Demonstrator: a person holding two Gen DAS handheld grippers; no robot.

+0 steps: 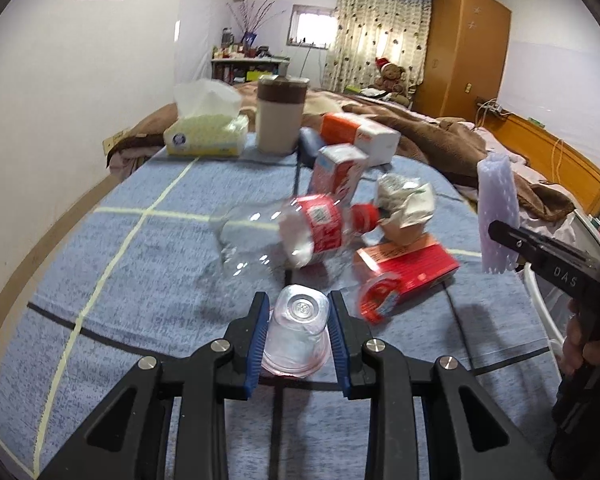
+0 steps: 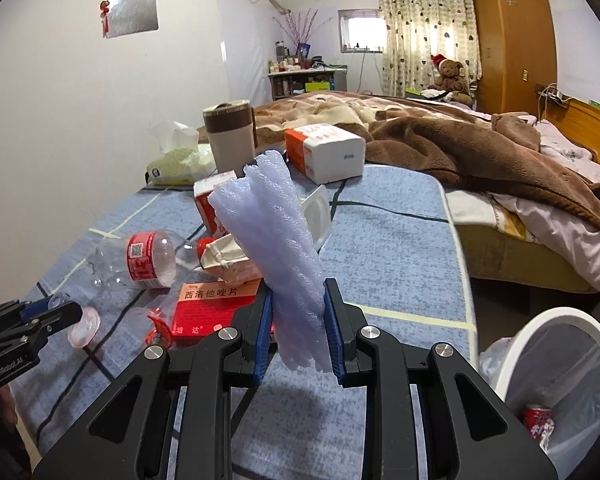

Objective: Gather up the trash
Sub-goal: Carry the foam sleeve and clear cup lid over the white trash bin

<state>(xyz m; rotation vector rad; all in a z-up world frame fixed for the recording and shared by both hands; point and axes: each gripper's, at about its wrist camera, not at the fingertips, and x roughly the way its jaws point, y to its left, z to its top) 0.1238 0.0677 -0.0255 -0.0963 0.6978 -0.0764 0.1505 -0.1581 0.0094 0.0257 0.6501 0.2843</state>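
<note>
Trash scattered on blue-cloth bench point(image 1: 120, 280) — empty plastic bottle point(image 1: 284, 236) on side, red medicine box point(image 1: 412, 264), small cartons, crumpled wrapper. Left gripper point(image 1: 300, 304) fingers clenched on clear plastic cup point(image 1: 298, 332), cup upside down, base facing camera. Right gripper point(image 2: 298, 292) fingers clamped on purple foam net point(image 2: 276, 248), net standing up between blue pads. White bin point(image 2: 556, 380) at bench's right edge — red can point(image 2: 538, 420) inside.
</note>
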